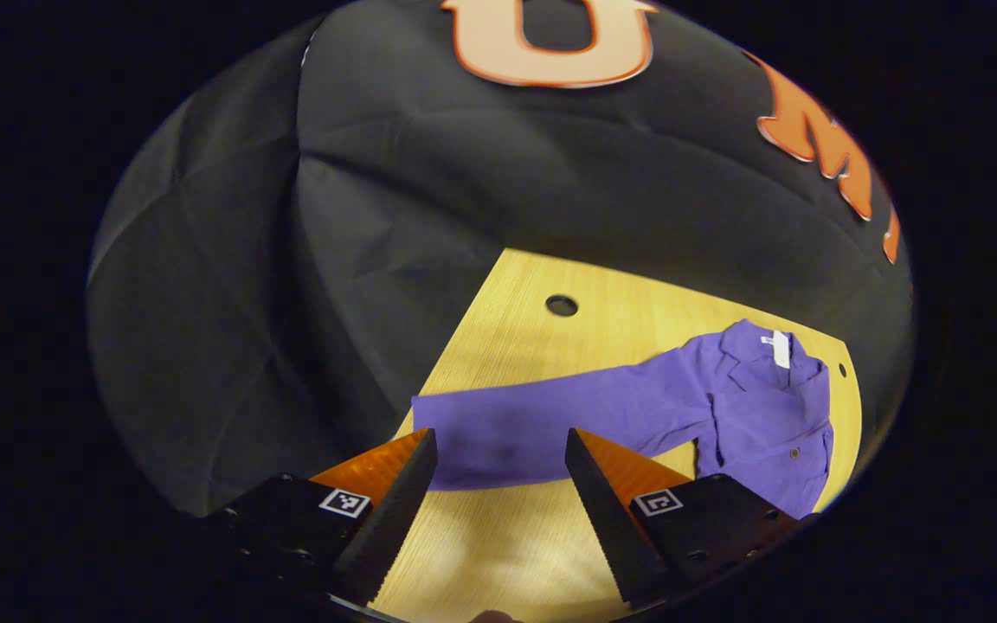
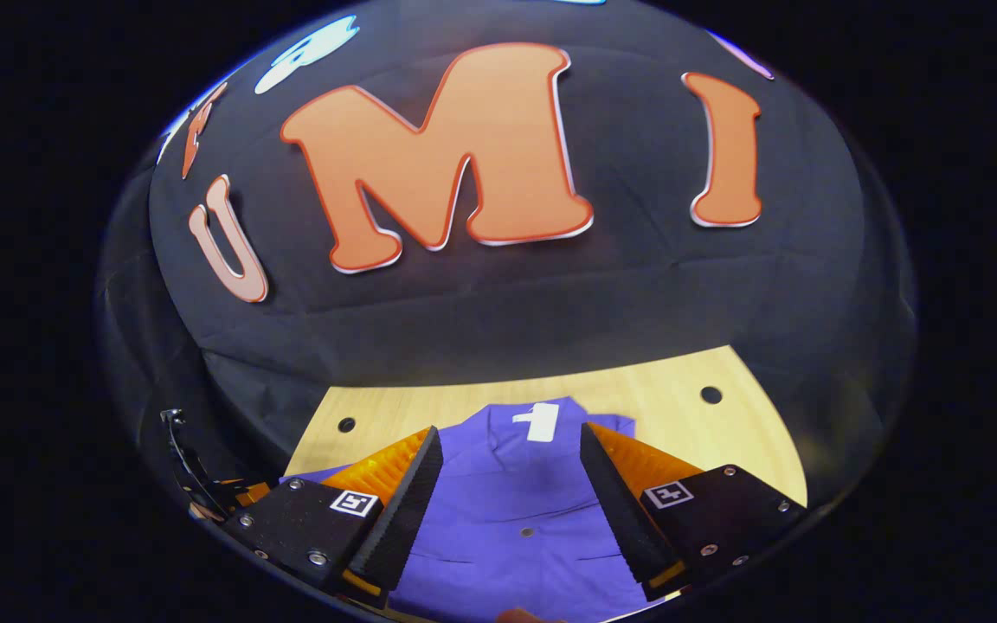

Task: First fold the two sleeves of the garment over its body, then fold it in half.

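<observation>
Lying flat, smooth purple garment (image 1: pixel 749 407)

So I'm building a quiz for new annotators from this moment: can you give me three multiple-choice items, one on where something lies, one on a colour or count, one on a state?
1. Where does the shirt's stretched-out sleeve lie?
A. flat on the wooden table
B. folded over the shirt's body
C. hanging off the table edge

2. What colour is the shirt?
A. green
B. purple
C. white

3. How do the left gripper's jaws stand?
A. clamped on the sleeve
C. shut on nothing
B. apart, with nothing held between them

Answers:
1. A, since the left gripper view shows the sleeve spread out sideways across the bare wood, away from the body.
2. B, as both views show purple cloth, with a small white tag at the collar.
3. B, because a wide gap shows between the fingers, with the sleeve beyond them, ungrasped.
</observation>
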### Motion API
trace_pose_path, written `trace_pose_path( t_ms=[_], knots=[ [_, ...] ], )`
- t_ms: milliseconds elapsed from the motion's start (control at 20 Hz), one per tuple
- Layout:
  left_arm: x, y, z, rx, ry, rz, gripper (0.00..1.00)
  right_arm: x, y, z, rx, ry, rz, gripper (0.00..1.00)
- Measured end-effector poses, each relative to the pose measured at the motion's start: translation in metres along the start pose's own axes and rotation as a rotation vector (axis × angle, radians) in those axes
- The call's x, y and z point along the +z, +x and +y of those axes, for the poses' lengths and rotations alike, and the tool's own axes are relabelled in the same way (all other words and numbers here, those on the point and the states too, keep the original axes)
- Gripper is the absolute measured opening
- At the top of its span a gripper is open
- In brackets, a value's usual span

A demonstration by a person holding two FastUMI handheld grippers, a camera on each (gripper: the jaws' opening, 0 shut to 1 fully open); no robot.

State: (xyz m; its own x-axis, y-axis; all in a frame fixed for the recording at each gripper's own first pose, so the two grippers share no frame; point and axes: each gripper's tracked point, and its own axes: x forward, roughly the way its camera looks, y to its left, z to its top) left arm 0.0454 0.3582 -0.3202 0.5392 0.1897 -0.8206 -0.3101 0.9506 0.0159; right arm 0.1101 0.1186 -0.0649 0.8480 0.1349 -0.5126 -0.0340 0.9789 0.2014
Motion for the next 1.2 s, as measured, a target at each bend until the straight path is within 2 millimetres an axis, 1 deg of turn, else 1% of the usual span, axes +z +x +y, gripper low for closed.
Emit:
trace_pose_path(
  t_ms=[100,150,200,250,300,350,500,550,600,650,700,750,850,900,950,1050,1150,1200],
  knots=[
    [-0.005,0.022,0.01,0.023,-0.028,0.071,0.95,0.006,-0.014,-0.018,-0.029,0.004,-0.04,0.95],
    [-0.011,0.032,0.013,0.03,-0.03,0.112,0.96,0.006,-0.02,-0.026,-0.045,0.011,-0.049,0.96],
    [-0.013,0.04,0.012,0.035,-0.029,0.142,0.96,0.005,-0.025,-0.034,-0.053,0.016,-0.055,0.95],
    [-0.022,0.048,0.008,0.036,-0.031,0.189,0.97,0.004,-0.031,-0.041,-0.069,0.023,-0.067,0.95],
    [-0.026,0.057,0.005,0.03,-0.032,0.228,0.96,0.005,-0.034,-0.047,-0.076,0.024,-0.08,0.95],
    [-0.031,0.069,0.01,0.038,-0.039,0.264,0.97,0.004,-0.04,-0.053,-0.087,0.027,-0.09,0.95],
    [-0.05,0.091,0.014,0.03,-0.03,0.366,0.97,-0.005,-0.051,-0.068,-0.111,0.018,-0.095,0.95],
    [-0.054,0.101,0.011,0.021,-0.027,0.384,0.97,-0.008,-0.055,-0.073,-0.127,0.014,-0.094,0.96],
    [-0.061,0.107,0.015,0.028,-0.023,0.414,0.97,-0.008,-0.056,-0.077,-0.137,0.007,-0.099,0.96],
    [-0.061,0.112,0.019,0.045,-0.022,0.42,0.96,-0.011,-0.06,-0.081,-0.152,0.0,-0.099,0.95],
    [-0.065,0.12,0.021,0.043,-0.024,0.437,0.95,-0.012,-0.062,-0.084,-0.16,-0.006,-0.1,0.95],
    [-0.07,0.123,0.027,0.052,-0.03,0.452,0.93,-0.013,-0.065,-0.087,-0.167,-0.013,-0.098,0.95],
    [-0.074,0.13,0.028,0.048,-0.028,0.47,0.93,-0.014,-0.071,-0.093,-0.183,-0.025,-0.103,0.95],
    [-0.077,0.133,0.03,0.042,-0.026,0.475,0.93,-0.014,-0.072,-0.097,-0.194,-0.028,-0.104,1.0],
    [-0.08,0.136,0.031,0.046,-0.032,0.492,0.93,-0.014,-0.073,-0.098,-0.196,-0.026,-0.103,0.95],
    [-0.085,0.14,0.031,0.047,-0.052,0.521,0.9,-0.014,-0.075,-0.099,-0.191,-0.01,-0.103,0.95],
    [-0.08,0.146,0.032,0.039,-0.044,0.503,0.87,-0.014,-0.076,-0.1,-0.184,0.005,-0.104,0.95],
    [-0.083,0.145,0.032,0.044,-0.046,0.524,0.86,-0.016,-0.076,-0.102,-0.187,0.011,-0.099,0.95]
  ],
)
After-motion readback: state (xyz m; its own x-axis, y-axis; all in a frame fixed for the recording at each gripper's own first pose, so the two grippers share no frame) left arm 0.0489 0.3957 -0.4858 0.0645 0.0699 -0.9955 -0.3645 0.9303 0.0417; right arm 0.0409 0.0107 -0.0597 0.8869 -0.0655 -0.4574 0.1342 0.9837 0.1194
